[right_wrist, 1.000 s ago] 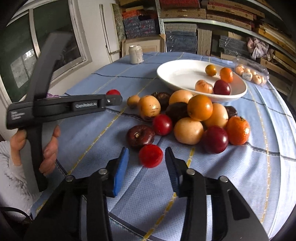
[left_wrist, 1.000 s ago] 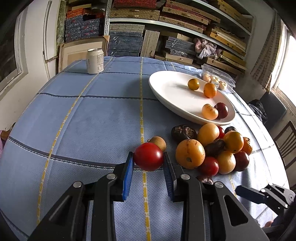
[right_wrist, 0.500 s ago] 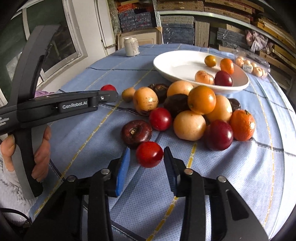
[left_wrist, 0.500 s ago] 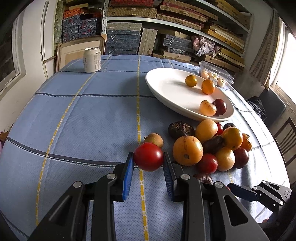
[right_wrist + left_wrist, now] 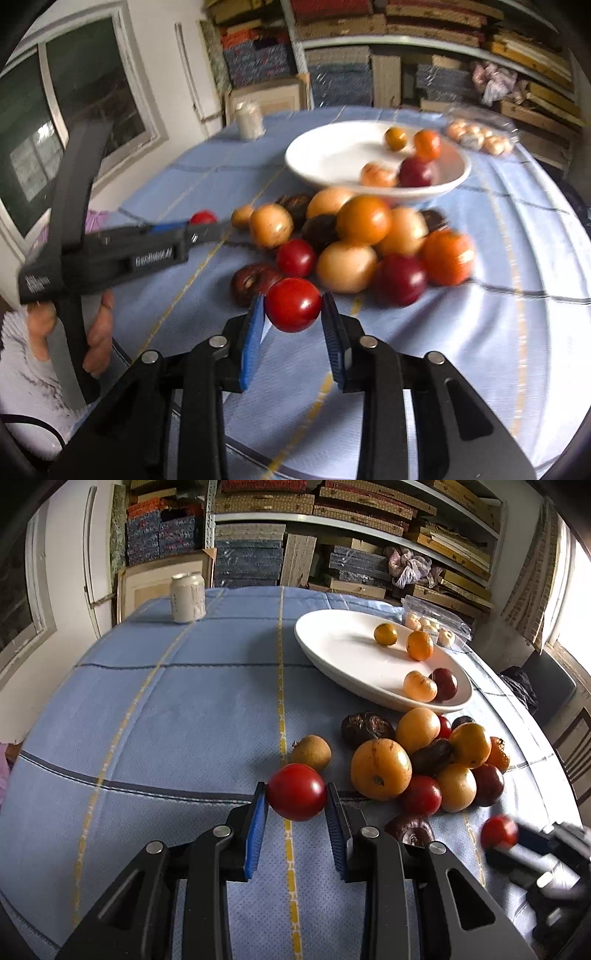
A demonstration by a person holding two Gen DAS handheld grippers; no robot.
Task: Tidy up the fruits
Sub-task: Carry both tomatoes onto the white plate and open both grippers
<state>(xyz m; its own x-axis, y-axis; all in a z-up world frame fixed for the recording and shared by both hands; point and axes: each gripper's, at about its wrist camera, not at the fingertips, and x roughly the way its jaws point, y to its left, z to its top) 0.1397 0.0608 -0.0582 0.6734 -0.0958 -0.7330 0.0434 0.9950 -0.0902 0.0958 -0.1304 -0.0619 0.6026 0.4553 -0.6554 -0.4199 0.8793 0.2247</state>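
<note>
Shelves (image 5: pixel 369 513) full of flat boxes fill the back wall. Below them stands the bench (image 5: pixel 184 701) under a blue cloth with yellow lines. A big white plate (image 5: pixel 343 653) sits on the far side with four small fruits inside. A pile of fruit (image 5: pixel 421 760) lies on the cloth just in front of the plate, orange, red and dark ones all touching. A white can (image 5: pixel 187 597) stands far back, well apart from the rest. The left tool (image 5: pixel 295 805) is squeezed onto a red tomato (image 5: pixel 296 792) beside the pile. The right tool (image 5: pixel 292 321) pinches another red tomato (image 5: pixel 293 304), just lifted off the cloth near the pile.
</note>
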